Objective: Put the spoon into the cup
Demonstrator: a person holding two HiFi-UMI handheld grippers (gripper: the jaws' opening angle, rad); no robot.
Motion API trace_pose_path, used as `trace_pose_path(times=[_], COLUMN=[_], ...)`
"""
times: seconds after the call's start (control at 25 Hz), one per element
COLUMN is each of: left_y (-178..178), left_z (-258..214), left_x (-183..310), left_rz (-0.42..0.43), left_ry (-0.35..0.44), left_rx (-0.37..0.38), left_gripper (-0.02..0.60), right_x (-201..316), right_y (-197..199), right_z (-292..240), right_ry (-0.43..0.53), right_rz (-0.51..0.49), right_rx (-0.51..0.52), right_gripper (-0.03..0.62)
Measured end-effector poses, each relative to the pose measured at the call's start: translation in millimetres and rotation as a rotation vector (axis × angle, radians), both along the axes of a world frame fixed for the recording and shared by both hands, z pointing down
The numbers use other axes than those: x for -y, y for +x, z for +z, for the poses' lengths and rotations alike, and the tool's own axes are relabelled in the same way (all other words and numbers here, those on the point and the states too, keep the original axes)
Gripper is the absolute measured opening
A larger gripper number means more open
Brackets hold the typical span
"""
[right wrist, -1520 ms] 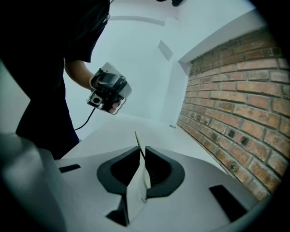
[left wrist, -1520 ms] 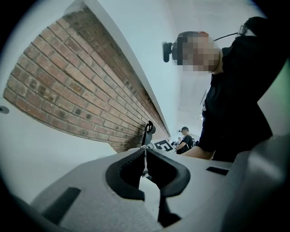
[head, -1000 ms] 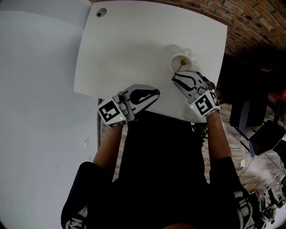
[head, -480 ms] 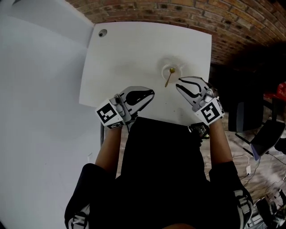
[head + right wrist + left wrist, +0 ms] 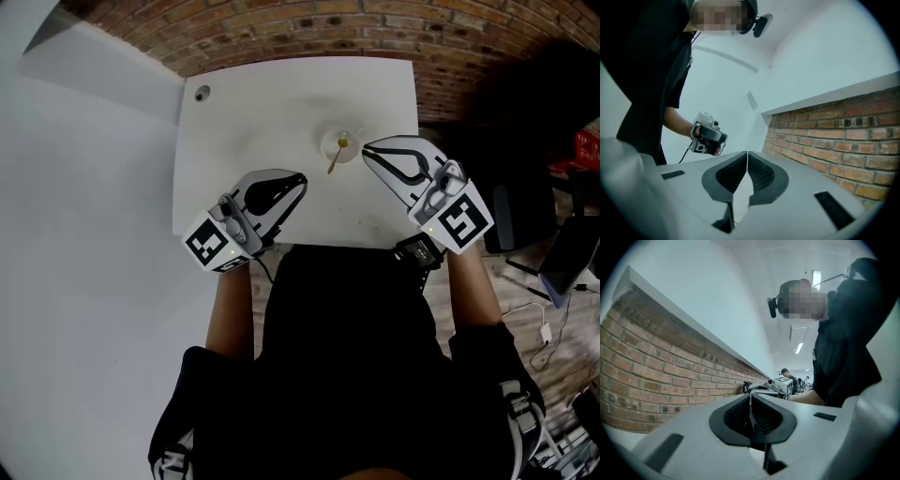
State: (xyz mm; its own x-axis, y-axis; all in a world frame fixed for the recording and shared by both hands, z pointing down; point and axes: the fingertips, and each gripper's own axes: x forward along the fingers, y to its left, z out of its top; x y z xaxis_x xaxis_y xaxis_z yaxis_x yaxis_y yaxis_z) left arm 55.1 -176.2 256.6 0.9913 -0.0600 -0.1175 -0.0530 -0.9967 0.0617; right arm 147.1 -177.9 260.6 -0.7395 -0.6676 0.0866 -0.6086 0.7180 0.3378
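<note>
Head view is showing a person from above, leaning over a white rectangular desk (image 5: 253, 112) that is standing against a red brick wall (image 5: 375, 28). A small round white cup (image 5: 327, 142) is sitting toward the desk's far right part. A slim gold-coloured spoon (image 5: 335, 159) is resting in it, one end down inside, with its long handle leaning out over the rim toward the person and slightly leftward. Judging by this, the task is looking complete. The right tongs (image 5: 370, 150) are hovering just beside the cup on its right. The left tongs (image 5: 298, 180) are lying farther off, pointing at the handle's free end from the near left. Both gripper views are showing the tongs clenched together, grasping nothing.
</note>
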Motion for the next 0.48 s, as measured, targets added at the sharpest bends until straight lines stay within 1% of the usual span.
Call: trace_pose_path(times=[0.08,0.16,0.28,0.4,0.48], left_y=[1,-1,-5,-7,-12], left_z=[-6,-6,-7,-5,-4], left_x=[-1,0,-4,-19,-31], left_rz=[-0.016,-0.031,-0.014,0.028,0.056], left_ry=[0.053,0.079,0.05,0.044,0.034], left_rx=[0.028,0.047,0.029,0.039,0.043], left_gripper=[0.025,0.025,0.023,0.018,0.018], right_x=[-8,-19,-42,-66,-77], right_y=[5,5,2,-6,-12], right_z=[-15,-32,-39,-28,-18], right_ry=[-0.021,0.001,0.007,-0.043,-0.091], right_rz=[0.015,0.012,-0.007,-0.038,-0.027], right_rx=[0.075,0.134,0.139,0.113,0.137], right_gripper=[0.008,0.006,0.006,0.005,0.005])
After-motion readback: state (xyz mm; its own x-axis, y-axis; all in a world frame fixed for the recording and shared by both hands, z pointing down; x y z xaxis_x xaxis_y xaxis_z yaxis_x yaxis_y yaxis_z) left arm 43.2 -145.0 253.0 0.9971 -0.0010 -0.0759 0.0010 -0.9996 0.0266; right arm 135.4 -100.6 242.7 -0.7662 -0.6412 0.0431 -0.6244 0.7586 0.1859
